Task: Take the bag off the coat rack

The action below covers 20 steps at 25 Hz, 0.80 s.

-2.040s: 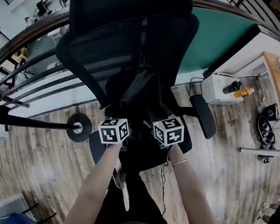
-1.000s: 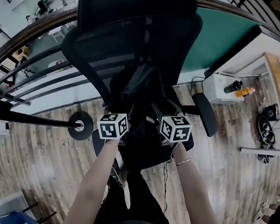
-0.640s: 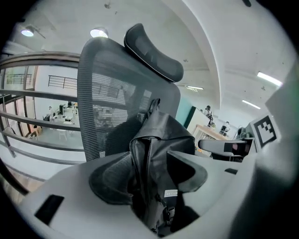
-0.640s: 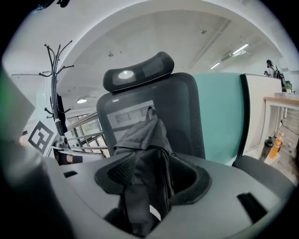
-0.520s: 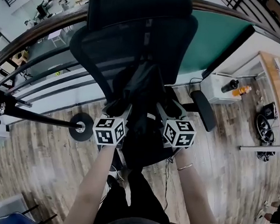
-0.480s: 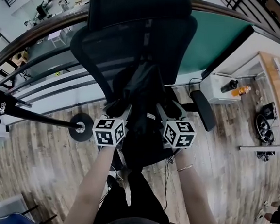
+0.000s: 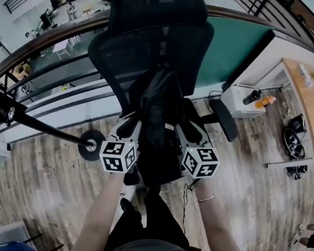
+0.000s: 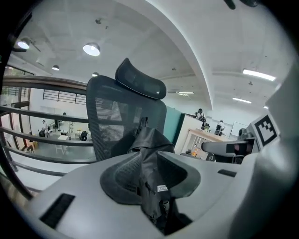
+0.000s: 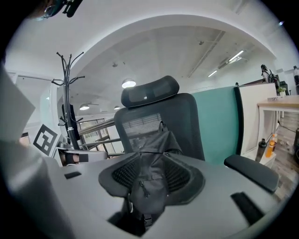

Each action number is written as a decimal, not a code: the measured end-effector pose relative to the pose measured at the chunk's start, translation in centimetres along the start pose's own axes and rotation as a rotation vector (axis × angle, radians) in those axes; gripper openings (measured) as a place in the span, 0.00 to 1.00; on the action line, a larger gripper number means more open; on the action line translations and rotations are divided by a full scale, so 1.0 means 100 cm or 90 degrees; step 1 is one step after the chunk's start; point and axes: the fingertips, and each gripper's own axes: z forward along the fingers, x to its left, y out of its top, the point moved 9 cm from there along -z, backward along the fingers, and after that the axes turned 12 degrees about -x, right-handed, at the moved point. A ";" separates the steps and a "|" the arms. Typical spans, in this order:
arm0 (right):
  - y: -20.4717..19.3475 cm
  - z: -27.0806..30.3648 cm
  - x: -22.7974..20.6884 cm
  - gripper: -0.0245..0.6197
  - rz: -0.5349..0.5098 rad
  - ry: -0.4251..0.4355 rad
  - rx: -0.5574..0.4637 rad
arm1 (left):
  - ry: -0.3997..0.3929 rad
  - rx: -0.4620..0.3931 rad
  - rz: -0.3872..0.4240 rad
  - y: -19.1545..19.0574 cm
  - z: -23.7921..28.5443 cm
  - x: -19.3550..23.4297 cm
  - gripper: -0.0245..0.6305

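Observation:
A black fabric bag hangs in front of the black mesh office chair, held up from both sides. My left gripper pinches the bag's left side, and in the left gripper view the bag is squeezed between its pads. My right gripper pinches the right side, with the bag folded between its pads. Both pairs of jaws have just been closing with the bag between them. The coat rack stands off to the left, its round base on the wood floor, apart from the bag.
The chair's armrest juts out at the right. A teal partition and a railing run behind the chair. At the right are a white cabinet with bottles and a wooden desk.
Both grippers have risen and moved forward toward the chair back, taking the bag up with them. Their jaws have closed tighter on the bag.

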 end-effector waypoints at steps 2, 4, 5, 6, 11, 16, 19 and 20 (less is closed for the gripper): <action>0.001 -0.011 0.011 0.27 -0.003 0.006 -0.003 | 0.003 -0.004 -0.002 0.001 -0.014 0.000 0.20; 0.002 -0.021 0.019 0.27 -0.008 0.008 -0.006 | 0.006 -0.005 -0.004 0.002 -0.026 0.000 0.19; 0.002 -0.025 0.022 0.27 -0.008 0.007 -0.007 | 0.007 -0.006 -0.003 0.003 -0.030 0.000 0.19; 0.004 -0.028 0.024 0.26 -0.007 0.006 -0.010 | 0.007 -0.007 -0.001 0.004 -0.035 -0.001 0.18; 0.009 -0.055 0.039 0.12 -0.014 0.000 -0.030 | 0.005 -0.019 0.002 0.010 -0.062 -0.008 0.13; 0.014 -0.077 0.054 0.08 -0.018 0.003 -0.039 | -0.005 -0.032 0.017 0.017 -0.085 -0.014 0.10; 0.016 -0.088 0.061 0.06 -0.030 0.004 -0.035 | -0.003 -0.041 0.015 0.019 -0.096 -0.017 0.10; 0.016 -0.091 0.063 0.06 -0.035 0.003 -0.035 | -0.003 -0.041 0.016 0.019 -0.101 -0.018 0.09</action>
